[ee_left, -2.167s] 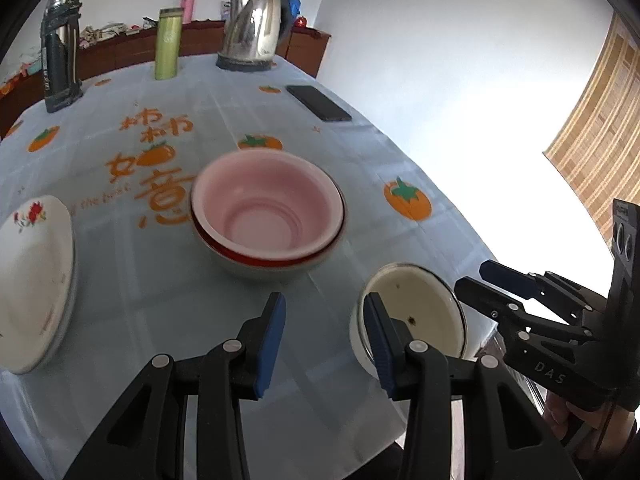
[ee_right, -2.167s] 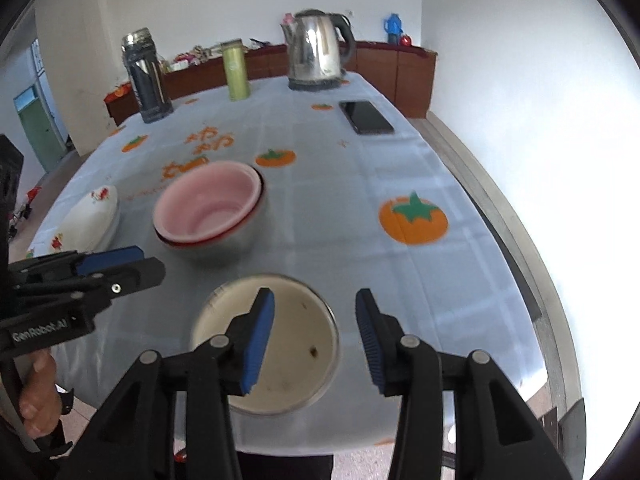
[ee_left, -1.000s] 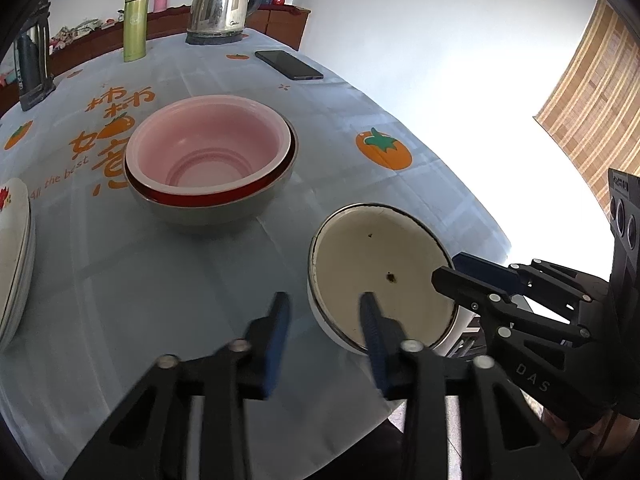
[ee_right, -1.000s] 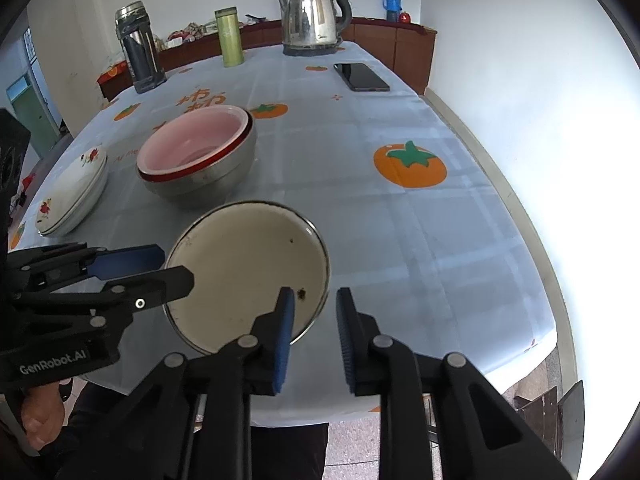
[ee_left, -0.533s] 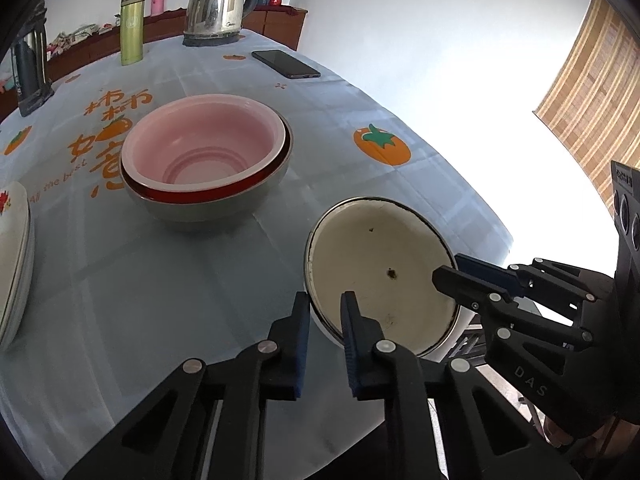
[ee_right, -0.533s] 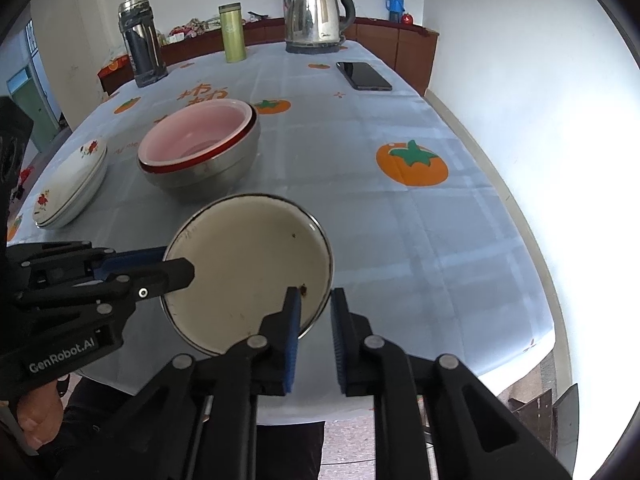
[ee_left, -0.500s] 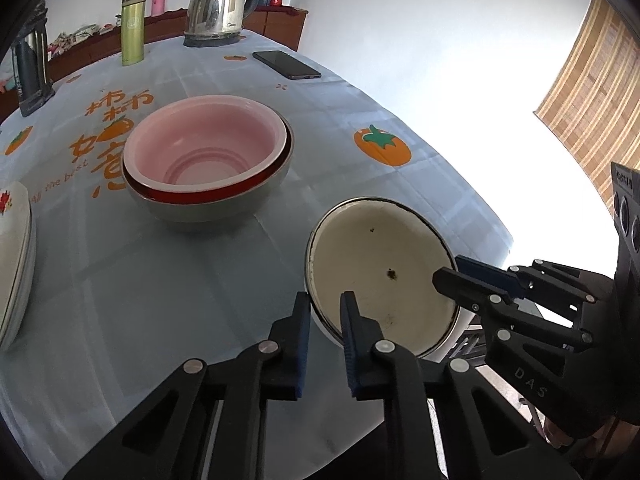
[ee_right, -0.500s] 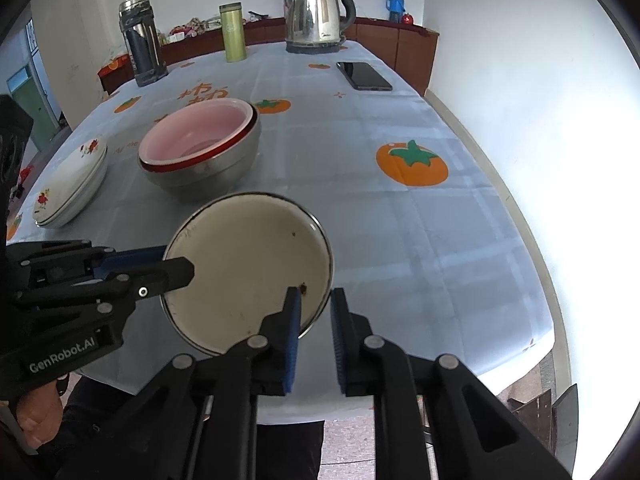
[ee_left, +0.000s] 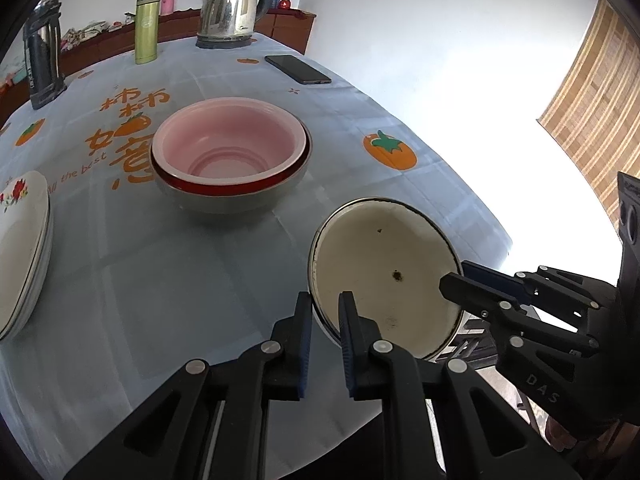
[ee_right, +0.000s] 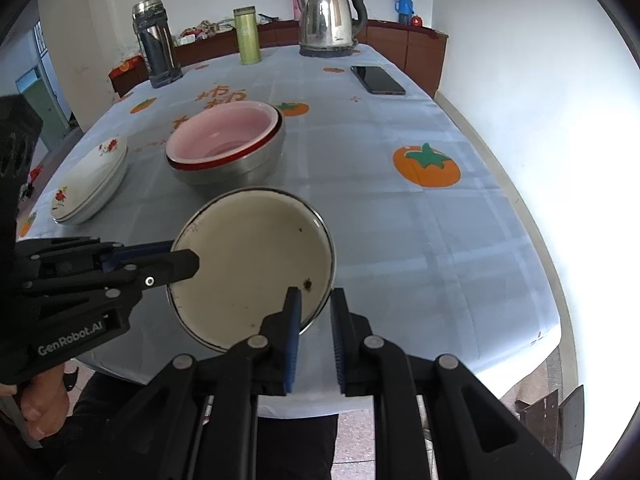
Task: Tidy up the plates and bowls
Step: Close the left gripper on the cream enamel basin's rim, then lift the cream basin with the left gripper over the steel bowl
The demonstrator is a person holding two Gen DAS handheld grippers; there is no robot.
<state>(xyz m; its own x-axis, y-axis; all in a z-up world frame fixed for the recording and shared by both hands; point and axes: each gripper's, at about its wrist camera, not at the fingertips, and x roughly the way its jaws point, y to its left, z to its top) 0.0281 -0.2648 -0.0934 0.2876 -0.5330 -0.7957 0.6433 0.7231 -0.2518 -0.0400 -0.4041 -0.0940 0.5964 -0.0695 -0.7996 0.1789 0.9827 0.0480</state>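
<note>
A cream enamel bowl point(ee_left: 384, 276) with a dark rim is held up off the table by both grippers. My left gripper point(ee_left: 325, 312) is shut on its left rim. My right gripper point(ee_right: 315, 310) is shut on its right rim; it also shows in the left wrist view point(ee_left: 464, 280). The bowl shows in the right wrist view point(ee_right: 252, 260) too, with the left gripper point(ee_right: 182, 258) on its far side. A pink bowl point(ee_left: 228, 148) sits nested in a red-rimmed steel bowl point(ee_right: 240, 168) at the table's middle. Stacked white floral plates point(ee_right: 92, 176) lie at the left.
The table point(ee_right: 400, 220) has a pale blue cloth with orange prints. A kettle point(ee_right: 332, 18), a green flask point(ee_right: 247, 34), a dark thermos point(ee_right: 154, 42) and a phone point(ee_right: 378, 79) stand at the far end. The table's near edge lies under the grippers.
Both grippers have closed onto the cream bowl's rim and raised it a little off the table.
</note>
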